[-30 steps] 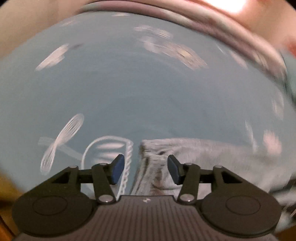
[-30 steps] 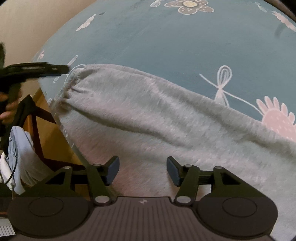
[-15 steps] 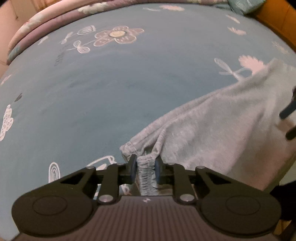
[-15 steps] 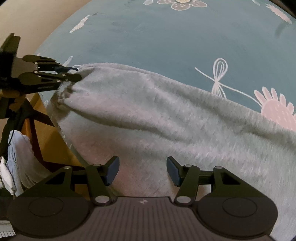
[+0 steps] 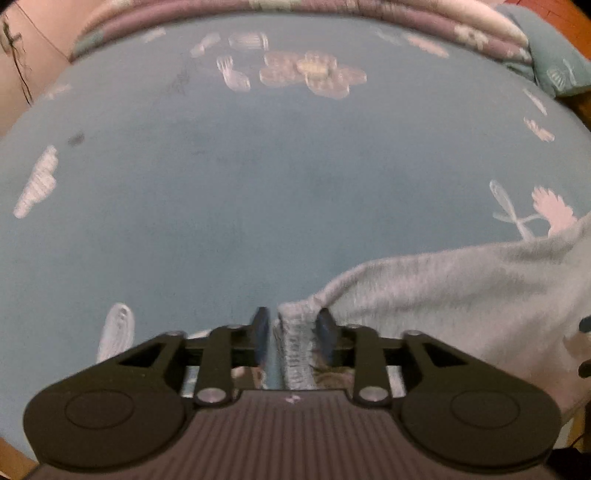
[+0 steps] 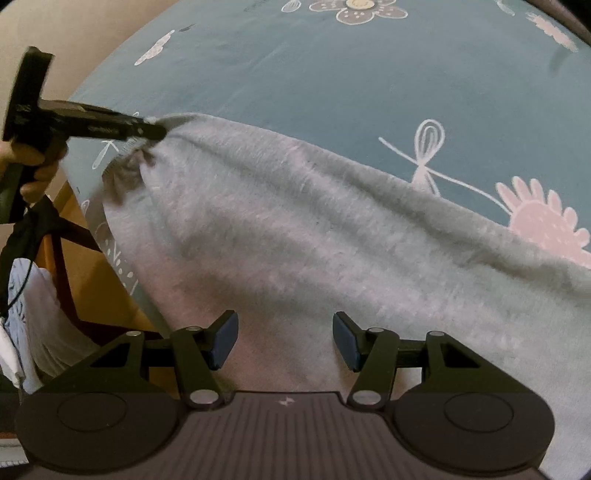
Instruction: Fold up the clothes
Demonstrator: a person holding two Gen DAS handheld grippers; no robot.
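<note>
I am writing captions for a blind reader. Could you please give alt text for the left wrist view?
The left tool has just been opening; the gathered edge of a grey garment lies between its blue pads, with a gap beside the left one. The garment spreads rightward over a blue bedsheet printed with pale flowers.

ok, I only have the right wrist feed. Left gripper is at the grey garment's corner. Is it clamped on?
Observer: No. In the left wrist view the left gripper has just been opening. The gathered hem of the grey garment lies between the pads, with a gap on one side.
Operator: And ahead of it?
Observer: Bare blue sheet, then a striped quilt bunched along the far edge.
</note>
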